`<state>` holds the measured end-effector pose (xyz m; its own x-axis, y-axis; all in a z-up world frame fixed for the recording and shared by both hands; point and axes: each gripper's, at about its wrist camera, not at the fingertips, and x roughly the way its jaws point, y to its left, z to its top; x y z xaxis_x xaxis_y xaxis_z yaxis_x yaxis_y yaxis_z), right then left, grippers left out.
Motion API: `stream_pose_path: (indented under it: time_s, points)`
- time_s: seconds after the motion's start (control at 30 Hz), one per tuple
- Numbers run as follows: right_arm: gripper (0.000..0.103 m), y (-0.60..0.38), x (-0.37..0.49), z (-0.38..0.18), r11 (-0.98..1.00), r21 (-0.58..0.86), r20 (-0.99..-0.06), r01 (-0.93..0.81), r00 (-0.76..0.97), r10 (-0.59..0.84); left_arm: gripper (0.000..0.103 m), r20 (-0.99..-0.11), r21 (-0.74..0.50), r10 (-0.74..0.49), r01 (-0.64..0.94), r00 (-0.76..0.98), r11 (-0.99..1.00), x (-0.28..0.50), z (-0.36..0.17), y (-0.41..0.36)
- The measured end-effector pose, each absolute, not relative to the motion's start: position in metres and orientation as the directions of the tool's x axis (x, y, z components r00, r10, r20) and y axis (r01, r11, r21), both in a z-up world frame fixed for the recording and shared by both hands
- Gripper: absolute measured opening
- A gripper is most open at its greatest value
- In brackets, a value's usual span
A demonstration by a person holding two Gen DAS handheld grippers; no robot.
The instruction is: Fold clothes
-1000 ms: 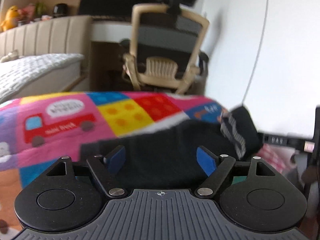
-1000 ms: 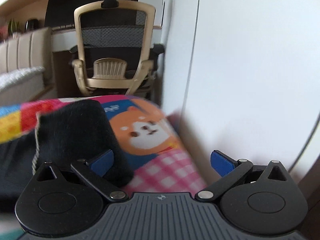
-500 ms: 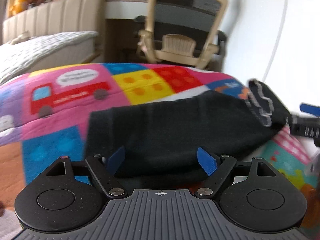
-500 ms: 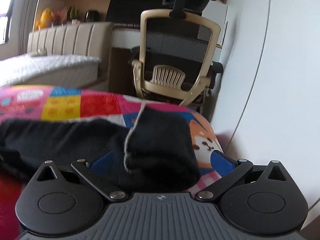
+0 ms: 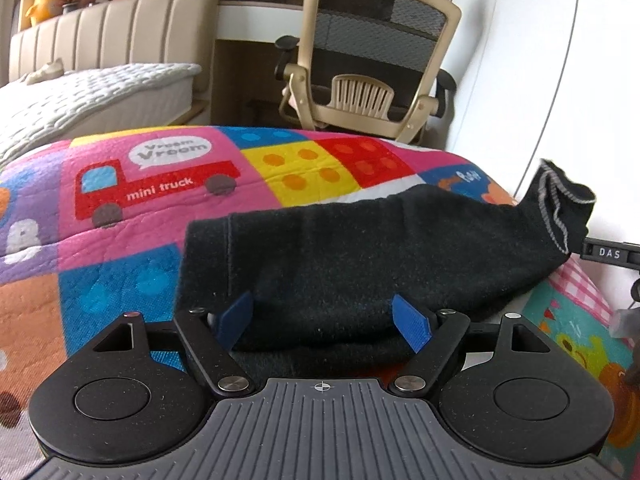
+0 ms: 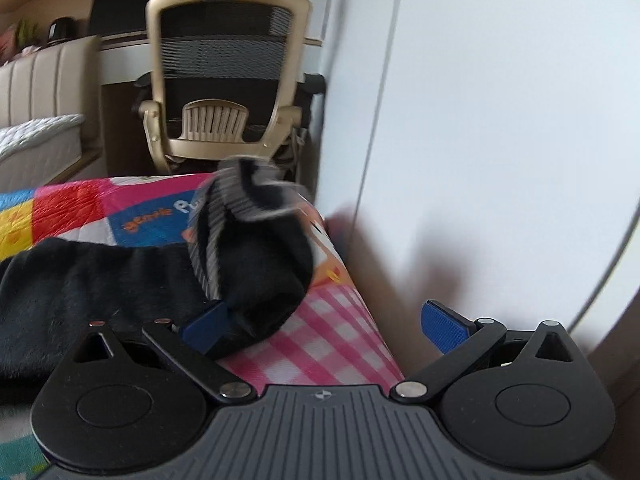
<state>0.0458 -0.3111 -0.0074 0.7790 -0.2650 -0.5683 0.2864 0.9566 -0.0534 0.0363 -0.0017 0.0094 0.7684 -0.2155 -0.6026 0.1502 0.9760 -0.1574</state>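
Cloth point(image 5: 360, 256) is lying low in the middle of the left view, a black garment stretched across the bright quilt point(image 5: 160, 184). Its near folded edge is sitting between the blue fingers point(image 5: 236, 320) of the left gripper point(image 5: 324, 322), which are spread wide and not squeezing it. In the right view the garment point(image 6: 120, 280) is filling the lower left. Its bunched end is resting against the left blue finger point(image 6: 206, 326) of the right gripper point(image 6: 324, 324). Those fingers are spread wide too, with pink checked quilt point(image 6: 328, 340) showing in the gap.

The garment is looking dark and fuzzy, with a seam near its left end. At the right edge of the left view a cuff point(image 5: 560, 208) with grey stitching is sticking up. In the right view that cuff point(image 6: 240, 196) is looking blurry.

Half a second ago the bunched end was sitting right between the right fingers; now it is lying more to their left. A beige chair point(image 5: 372, 60) is standing behind the quilt.
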Motion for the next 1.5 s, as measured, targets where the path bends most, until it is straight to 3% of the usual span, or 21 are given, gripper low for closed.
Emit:
stream_pose_path:
  time_s: [0.23,0.47,0.63,0.87,1.0,1.17,1.33,1.5]
  points:
    - [0.103,-0.324,0.046,-0.013,0.949,0.125,-0.657,0.289,0.741,-0.139,0.083,-0.598,-0.163,-0.222,0.155,0.77,0.974,0.036,0.008,-0.001]
    - [0.103,-0.313,0.051,-0.018,0.942,0.178,-0.692,0.286,0.717,-0.087,0.082,-0.594,-0.176,-0.222,0.144,0.773,0.974,0.035,0.007,0.008]
    - [0.103,-0.3,0.047,-0.02,0.959,0.132,-0.693,0.252,0.715,-0.093,0.082,-0.601,-0.159,-0.144,0.059,0.786,0.986,0.038,0.009,0.029]
    - [0.103,-0.297,0.051,-0.016,0.994,0.021,-0.728,0.111,0.683,-0.061,0.084,-0.584,-0.253,-0.212,0.072,0.784,0.965,0.026,0.018,0.055]
    - [0.103,-0.3,0.039,-0.006,0.999,0.024,-0.677,0.022,0.736,0.0,0.094,-0.596,-0.194,-0.197,0.099,0.778,0.976,0.012,0.023,0.048]
    - [0.103,-0.323,0.049,0.009,0.976,0.124,-0.577,0.181,0.813,-0.078,0.094,-0.61,-0.225,-0.141,0.0,0.78,0.974,0.017,0.021,0.056]
    - [0.103,-0.341,0.084,-0.005,0.951,0.211,-0.607,0.226,0.793,-0.054,0.094,-0.655,-0.275,-0.094,-0.12,0.75,0.954,0.04,0.012,0.074]
    - [0.101,-0.327,0.098,-0.012,0.966,0.202,-0.589,0.159,0.808,-0.011,0.094,-0.659,-0.208,-0.047,-0.123,0.75,0.97,0.057,0.008,0.063]
